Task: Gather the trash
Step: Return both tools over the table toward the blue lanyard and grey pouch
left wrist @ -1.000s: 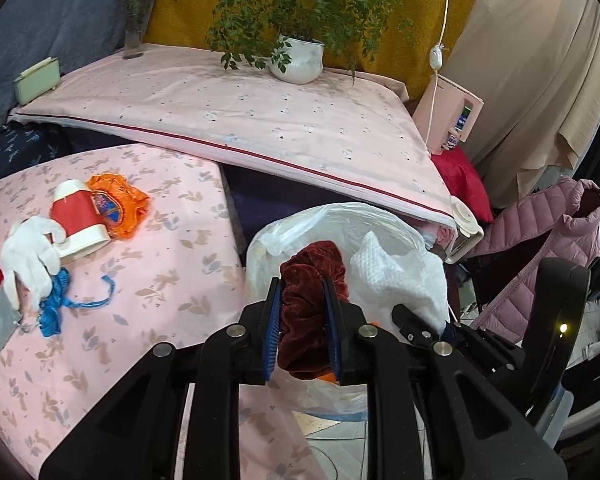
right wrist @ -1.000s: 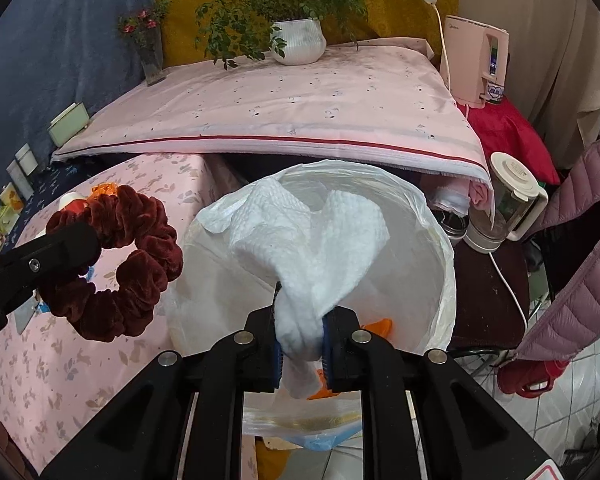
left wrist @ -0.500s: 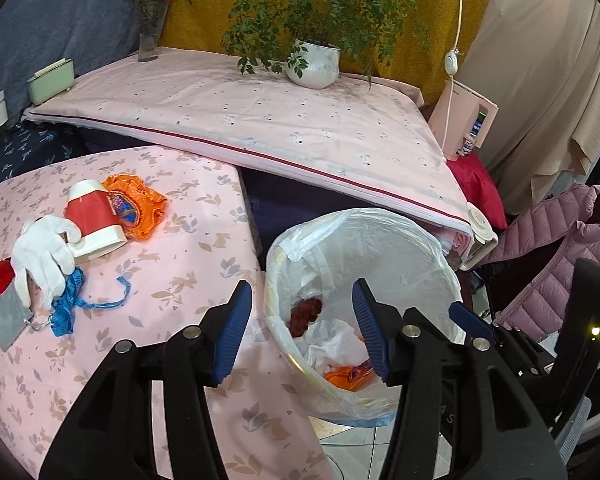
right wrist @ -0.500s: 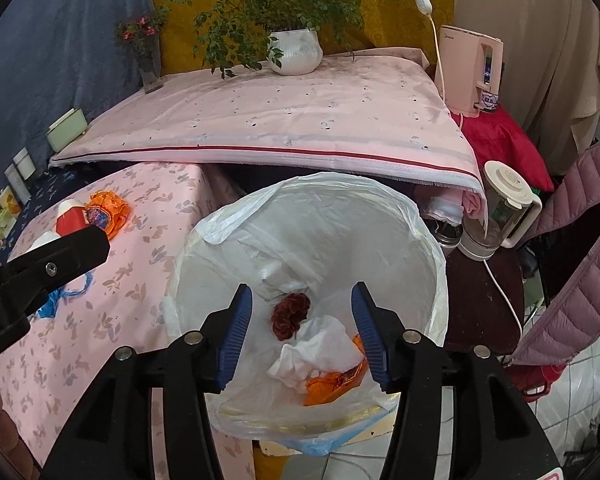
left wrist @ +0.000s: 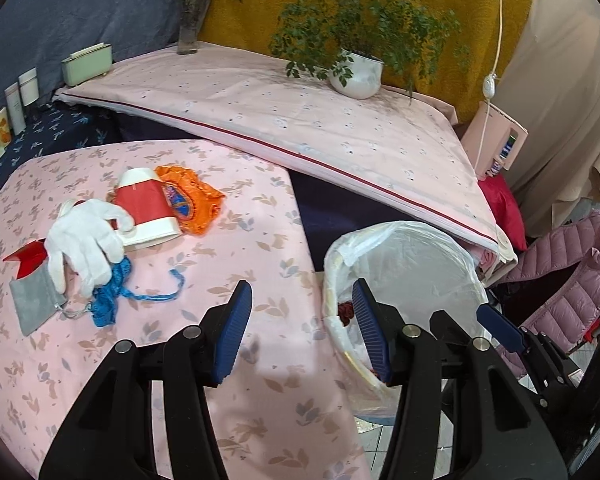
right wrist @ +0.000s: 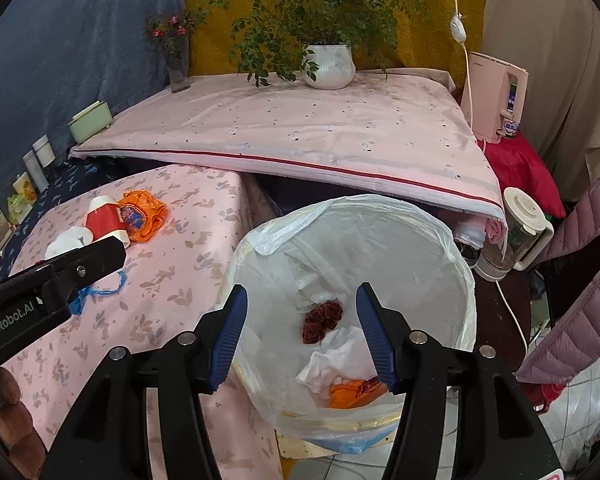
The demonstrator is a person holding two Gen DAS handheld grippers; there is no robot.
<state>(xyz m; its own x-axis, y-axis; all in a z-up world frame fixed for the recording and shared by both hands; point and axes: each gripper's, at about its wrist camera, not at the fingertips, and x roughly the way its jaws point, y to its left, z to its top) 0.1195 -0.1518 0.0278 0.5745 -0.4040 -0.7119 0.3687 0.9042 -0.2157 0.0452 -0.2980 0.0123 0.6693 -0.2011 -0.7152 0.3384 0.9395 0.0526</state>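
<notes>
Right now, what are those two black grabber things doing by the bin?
A person is tidying up trash with a gripper in each hand. Both the left gripper and the right gripper are open and empty. In the lined trash bin lie a dark red scrunchie, a white tissue and an orange wrapper. A white glove, a red cup, an orange bag and a blue string wait on the pink table.

Left wrist view faces table (left wrist: 260,248); right overlooks bin (right wrist: 466,280); both share these
</notes>
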